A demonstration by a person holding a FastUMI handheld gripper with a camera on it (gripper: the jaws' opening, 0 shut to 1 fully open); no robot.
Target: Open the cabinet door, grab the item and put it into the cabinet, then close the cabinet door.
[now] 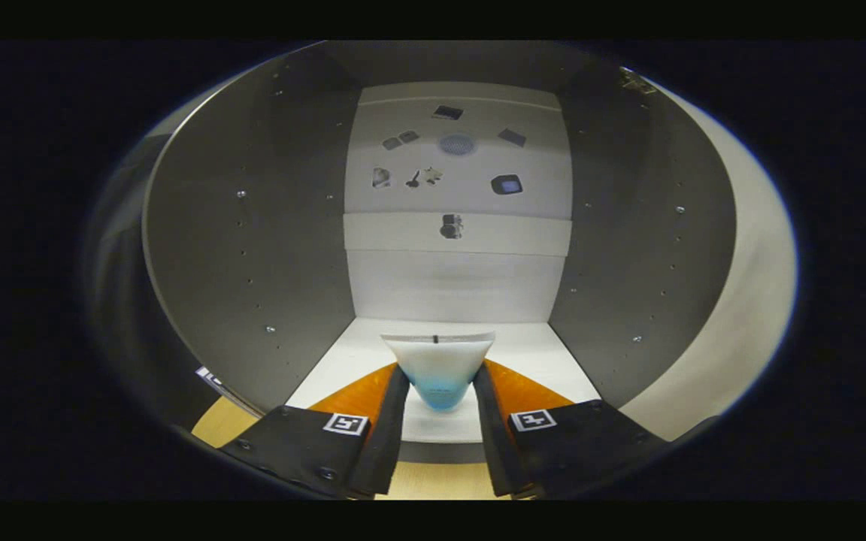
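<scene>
The gripper (440, 376) is pointing straight into the open cabinet (252, 248), toward twelve o'clock. Between its two fingers a small cup (439, 361) is sitting, pale and wide at the rim, narrowing to a bluish base. Both fingers are lying against the cup's sloping sides, one at about nine o'clock of it and the other at about three o'clock, so the tongs are closing on the cup and gripping it. A tiny dark mark is showing at the middle of the cup's rim.

The cup is hanging just over the front part of the white bottom shelf (538, 353), which is stretching away beyond the fingertips toward the back panel (455, 285). Whether the base is touching the shelf cannot be told. The grey side walls are rising at nine and three o'clock of the cup, dotted with rows of small holes and a few metal pegs. Up the back panel, at twelve o'clock, several small dark stickers (508, 184) are spreading out in a loose cluster, too small to make out. A hinge (634, 80) is showing near the top of the right wall, at about one o'clock. Below the shelf's front edge, at six o'clock, a strip of light wooden surface (433, 481) is showing between the fingers.
</scene>
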